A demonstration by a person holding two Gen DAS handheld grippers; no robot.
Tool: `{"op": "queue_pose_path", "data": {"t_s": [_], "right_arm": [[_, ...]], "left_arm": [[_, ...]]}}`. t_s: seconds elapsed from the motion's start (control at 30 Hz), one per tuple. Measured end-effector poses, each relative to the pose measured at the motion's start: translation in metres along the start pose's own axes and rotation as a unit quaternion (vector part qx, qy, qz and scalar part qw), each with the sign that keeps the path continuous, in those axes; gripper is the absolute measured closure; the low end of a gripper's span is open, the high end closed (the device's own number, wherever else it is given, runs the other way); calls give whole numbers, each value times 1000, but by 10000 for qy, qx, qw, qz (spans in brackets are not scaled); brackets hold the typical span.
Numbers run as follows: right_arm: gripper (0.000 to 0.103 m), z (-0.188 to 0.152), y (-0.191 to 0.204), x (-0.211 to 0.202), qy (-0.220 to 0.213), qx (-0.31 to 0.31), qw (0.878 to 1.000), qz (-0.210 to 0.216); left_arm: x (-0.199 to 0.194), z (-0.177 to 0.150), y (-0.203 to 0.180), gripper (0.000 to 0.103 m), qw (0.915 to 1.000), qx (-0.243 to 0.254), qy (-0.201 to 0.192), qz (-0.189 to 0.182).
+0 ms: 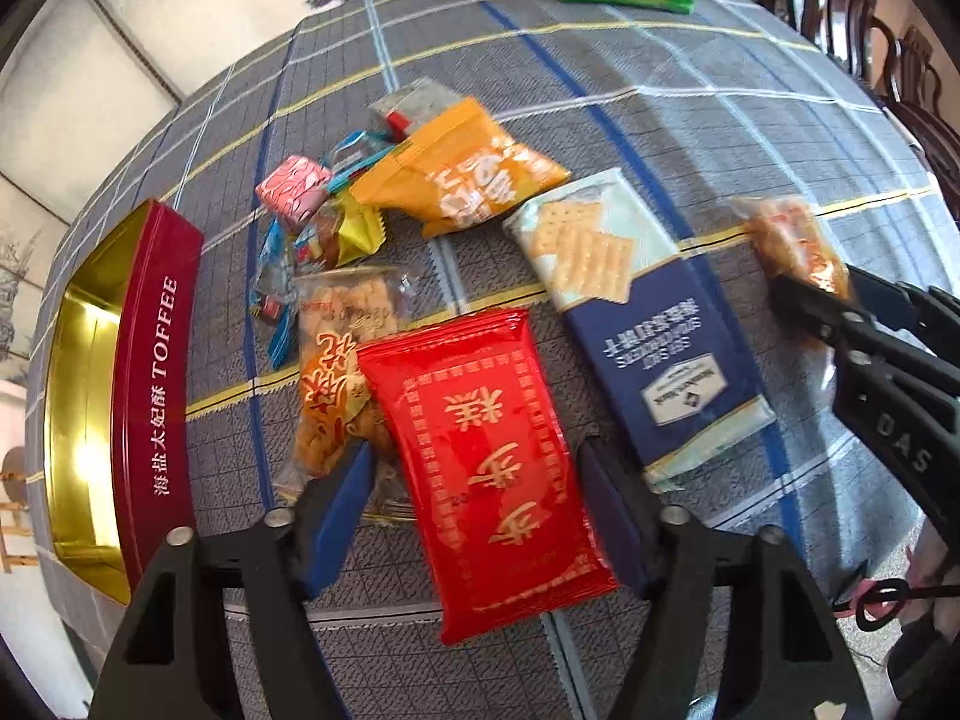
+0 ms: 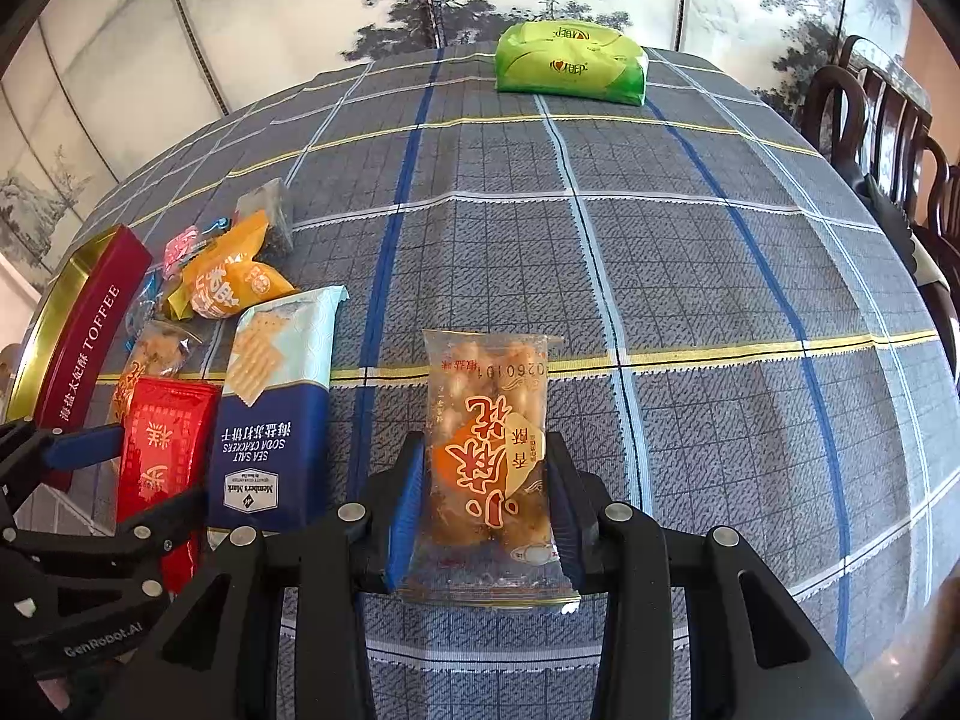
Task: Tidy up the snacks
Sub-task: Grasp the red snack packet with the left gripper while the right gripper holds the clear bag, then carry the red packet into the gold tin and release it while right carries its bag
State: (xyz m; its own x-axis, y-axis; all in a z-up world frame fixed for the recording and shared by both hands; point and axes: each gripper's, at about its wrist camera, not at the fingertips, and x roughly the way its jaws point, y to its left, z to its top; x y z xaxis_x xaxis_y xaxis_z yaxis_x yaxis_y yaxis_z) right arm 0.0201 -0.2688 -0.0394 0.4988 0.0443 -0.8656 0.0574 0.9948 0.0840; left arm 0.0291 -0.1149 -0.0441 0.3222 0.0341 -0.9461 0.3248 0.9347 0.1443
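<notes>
My left gripper (image 1: 477,510) straddles a red snack packet (image 1: 480,456) that lies on the cloth; the jaws stand on either side, and whether they press it I cannot tell. My right gripper (image 2: 489,510) is shut on a clear packet of fried twists (image 2: 489,450); it also shows in the left wrist view (image 1: 795,246). A blue-and-white soda cracker pack (image 1: 636,312) lies between the two grippers. An open red and gold toffee tin (image 1: 150,384) stands at the left. An orange packet (image 1: 462,174), a second clear twist packet (image 1: 342,354) and small candies (image 1: 312,222) lie near the tin.
A green tissue pack (image 2: 570,63) lies at the far edge of the checked tablecloth (image 2: 690,276). Dark wooden chairs (image 2: 888,120) stand at the right. A painted wall panel runs behind the table.
</notes>
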Motion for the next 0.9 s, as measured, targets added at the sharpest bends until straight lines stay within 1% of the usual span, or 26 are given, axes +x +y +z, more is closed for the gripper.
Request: {"op": "queue_pose_path", "data": {"t_s": [0.03,0.07,0.17,0.37,0.5,0.6,0.8,0.9], "right_arm": [[64,0,1,0,0,-17,10000,-16],[64,0,1,0,1,-21,10000,-23],[64,0,3,0,-2,-30,10000,-51],[64,0,4,1,4,-77,9999,-126],[63,0,10,3,12,-197,9993,-317],[63,0,12,4,20,-232,9989,-407],[63,1,11,5,73,-195,9990,-400],[63,2,10,5,103,-193,9990,-384]], "left_arm": [[-1,-1,-1,54,10000,21,-5,-80],[-1,-2,-1,59,9999,25,1,-134],[-2,-5,1,61,9998,67,3,-200],[-7,-13,15,63,9990,7,85,-448],[-14,-16,27,63,9970,-48,69,-763],[-23,-18,35,63,9957,-70,-4,-921],[-47,-17,48,63,9919,-183,-153,-1248],[-60,-14,59,63,9918,-227,-319,-1218]]}}
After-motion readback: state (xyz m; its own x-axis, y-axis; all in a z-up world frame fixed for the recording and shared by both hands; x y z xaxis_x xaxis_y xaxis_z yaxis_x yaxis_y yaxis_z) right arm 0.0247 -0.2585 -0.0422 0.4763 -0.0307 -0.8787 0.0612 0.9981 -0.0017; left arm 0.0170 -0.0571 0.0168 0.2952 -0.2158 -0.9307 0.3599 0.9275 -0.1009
